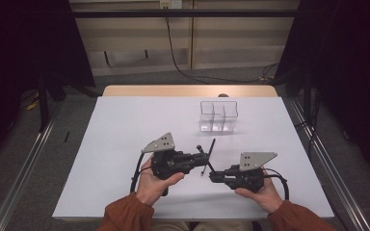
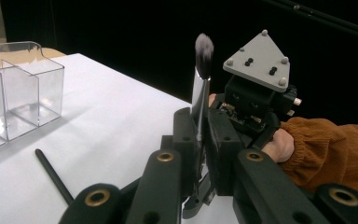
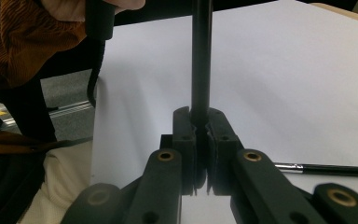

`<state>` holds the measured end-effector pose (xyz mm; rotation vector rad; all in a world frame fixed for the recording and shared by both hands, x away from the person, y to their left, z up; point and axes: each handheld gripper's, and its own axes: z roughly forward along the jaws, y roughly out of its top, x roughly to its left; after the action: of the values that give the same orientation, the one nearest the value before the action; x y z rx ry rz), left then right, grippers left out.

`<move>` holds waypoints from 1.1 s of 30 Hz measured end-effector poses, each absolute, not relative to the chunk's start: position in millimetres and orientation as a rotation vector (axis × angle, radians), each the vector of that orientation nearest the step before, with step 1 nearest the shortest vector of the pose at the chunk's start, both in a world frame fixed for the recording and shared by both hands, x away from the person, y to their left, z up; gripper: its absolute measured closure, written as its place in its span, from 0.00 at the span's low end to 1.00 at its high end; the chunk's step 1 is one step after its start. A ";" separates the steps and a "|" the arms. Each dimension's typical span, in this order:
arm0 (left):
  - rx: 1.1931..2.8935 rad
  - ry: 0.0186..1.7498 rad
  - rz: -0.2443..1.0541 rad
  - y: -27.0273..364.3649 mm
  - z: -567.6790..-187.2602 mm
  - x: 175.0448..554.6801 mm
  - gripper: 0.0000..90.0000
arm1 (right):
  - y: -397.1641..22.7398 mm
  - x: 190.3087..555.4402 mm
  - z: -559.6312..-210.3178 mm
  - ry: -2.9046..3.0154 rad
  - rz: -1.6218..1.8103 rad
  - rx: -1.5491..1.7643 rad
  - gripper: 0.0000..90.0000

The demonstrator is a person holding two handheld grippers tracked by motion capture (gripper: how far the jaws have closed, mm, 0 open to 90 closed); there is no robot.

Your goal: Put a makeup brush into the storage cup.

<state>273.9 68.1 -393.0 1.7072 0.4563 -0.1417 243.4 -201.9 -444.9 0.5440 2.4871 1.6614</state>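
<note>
Brushes sit clamped in both grippers: left gripper (image 1: 198,157) jaws pinch a silver-ferruled brush (image 2: 202,70) standing upright, right gripper (image 1: 214,176) jaws pinch a black handle (image 3: 201,56). Organizer (image 1: 218,116) lies far, slightly right, nearer the right gripper.

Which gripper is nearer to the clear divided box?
Left. The left gripper is below the clear divided box, slightly to its left, holding a makeup brush. The right gripper is lower, closer to the person.
</note>
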 end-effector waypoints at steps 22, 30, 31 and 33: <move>1.761 0.440 -0.114 71.4 -382.0 275.3 0.93 | -210.2 245.8 -437.4 2.441 1.726 0.616 0.66; 1.803 0.449 -0.091 75.6 -378.5 278.8 0.93 | -208.6 244.8 -438.3 2.452 1.727 0.631 0.50; 1.803 0.452 -0.094 76.4 -378.2 279.3 0.93 | -208.8 244.9 -438.3 2.451 1.727 0.630 0.49; 1.814 0.461 -0.088 78.0 -377.8 280.3 0.93 | -209.2 245.1 -438.0 2.449 1.731 0.637 0.45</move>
<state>280.3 78.0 -377.8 1.8139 0.4606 -0.0877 245.1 -209.2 -438.0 0.6370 2.4487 1.7310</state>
